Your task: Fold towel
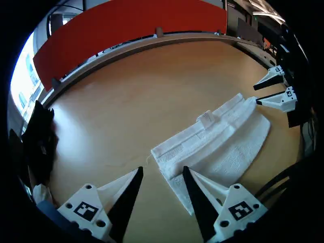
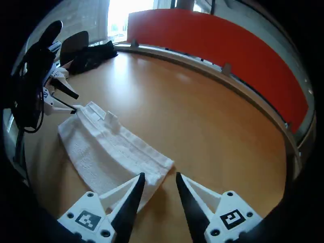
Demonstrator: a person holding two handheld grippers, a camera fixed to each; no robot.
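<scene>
We see a broad wooden counter (image 1: 141, 101) backed by a curved red panel (image 1: 133, 24). On it lies the white towel (image 1: 218, 141), folded into a strip and flat — one short end just before our left tongs (image 1: 162, 170), the other just before our right tongs (image 2: 159, 175). Both pairs stand spread wide, neither closed on the cloth.

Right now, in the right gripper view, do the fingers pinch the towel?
No, the right gripper stands open, and the towel lies loose on the table before it.
</scene>
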